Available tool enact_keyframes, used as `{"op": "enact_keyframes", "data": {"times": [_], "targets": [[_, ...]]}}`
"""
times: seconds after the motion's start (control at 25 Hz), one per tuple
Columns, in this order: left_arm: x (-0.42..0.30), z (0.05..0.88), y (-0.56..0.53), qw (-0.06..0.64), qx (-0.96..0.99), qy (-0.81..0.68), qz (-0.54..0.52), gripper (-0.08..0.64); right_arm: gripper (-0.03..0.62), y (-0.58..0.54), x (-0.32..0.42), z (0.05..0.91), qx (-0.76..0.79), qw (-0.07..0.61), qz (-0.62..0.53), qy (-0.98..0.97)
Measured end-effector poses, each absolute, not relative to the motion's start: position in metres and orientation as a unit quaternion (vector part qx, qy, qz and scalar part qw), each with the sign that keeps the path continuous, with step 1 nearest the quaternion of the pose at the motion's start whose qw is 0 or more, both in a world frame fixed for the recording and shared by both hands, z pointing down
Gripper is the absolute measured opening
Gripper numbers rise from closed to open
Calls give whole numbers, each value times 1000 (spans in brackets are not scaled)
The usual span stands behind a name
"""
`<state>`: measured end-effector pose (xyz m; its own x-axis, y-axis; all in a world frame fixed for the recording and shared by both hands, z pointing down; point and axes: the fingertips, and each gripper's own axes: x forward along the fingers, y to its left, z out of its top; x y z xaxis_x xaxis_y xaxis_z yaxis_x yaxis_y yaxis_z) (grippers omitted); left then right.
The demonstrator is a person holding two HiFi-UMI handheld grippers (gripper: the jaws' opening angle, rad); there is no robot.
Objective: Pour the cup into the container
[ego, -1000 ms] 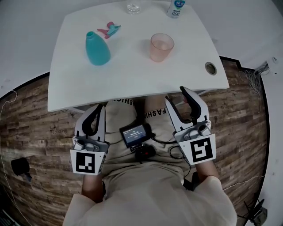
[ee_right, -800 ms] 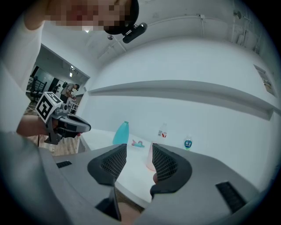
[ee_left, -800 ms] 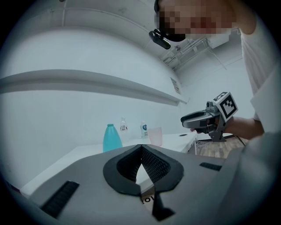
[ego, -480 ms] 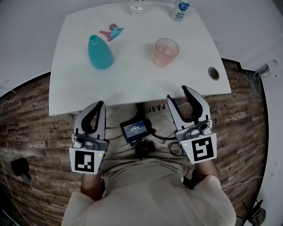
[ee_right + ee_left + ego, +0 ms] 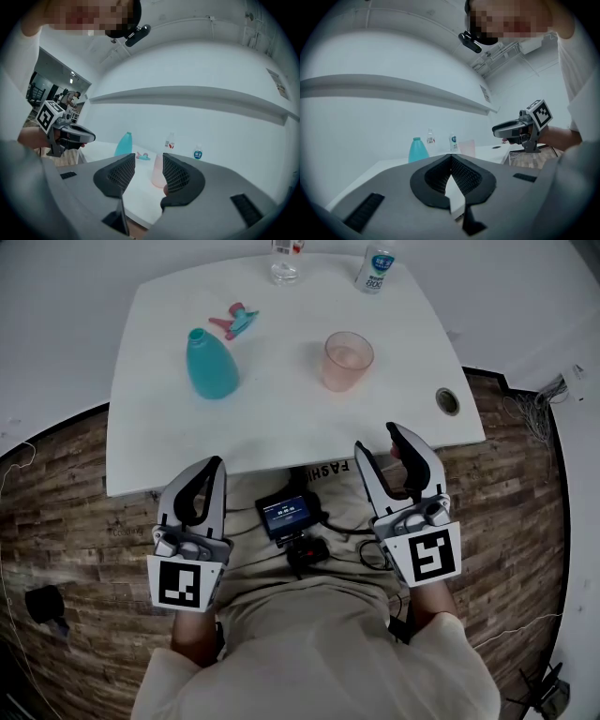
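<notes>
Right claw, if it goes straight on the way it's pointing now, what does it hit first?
Probably the pink cup: it stands framed between the parted jaws of the right claw, with only bare table before it. Depth is unclear, though.

- Head view: above the near edge of the desk (image 5: 281, 418), facing steeply down.
- Left gripper view, right gripper view: low before that edge, facing level across.
- All three share the teal bottle (image 5: 210, 367) and the cup (image 5: 347, 360).
</notes>
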<state>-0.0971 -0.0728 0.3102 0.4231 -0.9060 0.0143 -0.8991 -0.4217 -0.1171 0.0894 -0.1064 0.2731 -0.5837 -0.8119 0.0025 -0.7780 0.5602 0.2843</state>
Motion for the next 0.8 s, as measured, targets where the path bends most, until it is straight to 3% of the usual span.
{"op": "enact_keyframes", "data": {"times": [0.8], "targets": [[-77,245,-98,77,-868,488,-52,11,184,-124,68,234,434,47,-117,-892]]}}
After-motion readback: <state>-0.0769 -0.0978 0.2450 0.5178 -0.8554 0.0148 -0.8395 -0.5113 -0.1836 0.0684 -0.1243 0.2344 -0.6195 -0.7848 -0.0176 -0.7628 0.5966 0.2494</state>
